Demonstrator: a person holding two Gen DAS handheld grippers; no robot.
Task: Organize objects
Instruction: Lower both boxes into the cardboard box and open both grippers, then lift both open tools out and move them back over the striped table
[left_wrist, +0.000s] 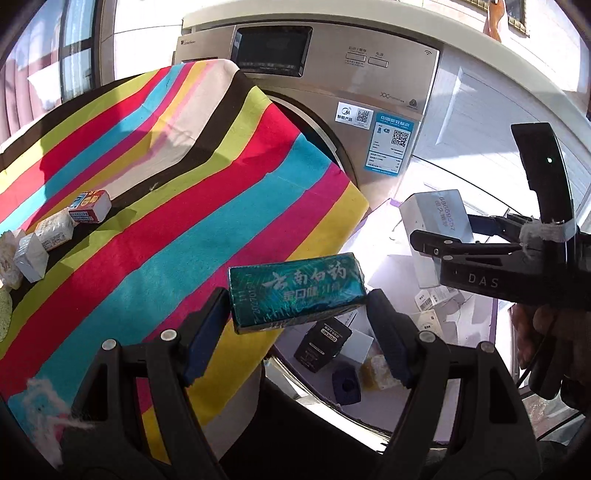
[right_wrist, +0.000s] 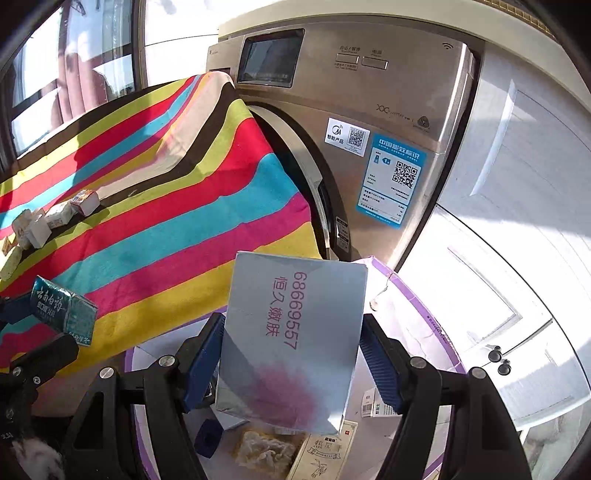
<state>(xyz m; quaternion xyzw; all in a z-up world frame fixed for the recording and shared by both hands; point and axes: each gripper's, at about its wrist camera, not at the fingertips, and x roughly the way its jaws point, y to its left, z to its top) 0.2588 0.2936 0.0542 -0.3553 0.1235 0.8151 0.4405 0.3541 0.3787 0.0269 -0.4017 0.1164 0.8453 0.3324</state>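
While a short row of small boxes (left_wrist: 55, 229) already lies on the striped cloth (left_wrist: 155, 206) ahead-left, sorting remains unfinished. The left gripper (left_wrist: 295, 314) clamps a teal rectangular carton (left_wrist: 297, 297); the right gripper (right_wrist: 291, 354) clamps a grey-blue flat box (right_wrist: 291, 343). More packets wait in the purple-edged bin (right_wrist: 417, 306) beneath both.

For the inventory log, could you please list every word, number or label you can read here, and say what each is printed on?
"云南白药" and "金口健": teal box in the left gripper.
"68669557" and "恒久嫩肤": pale grey box in the right gripper.
"DAS": body of the right gripper, left wrist view.
"中国能效标识": blue label on the washing machine.
"智能产品": white QR sticker.
Small boxes on the striped cloth, button captions: too small.
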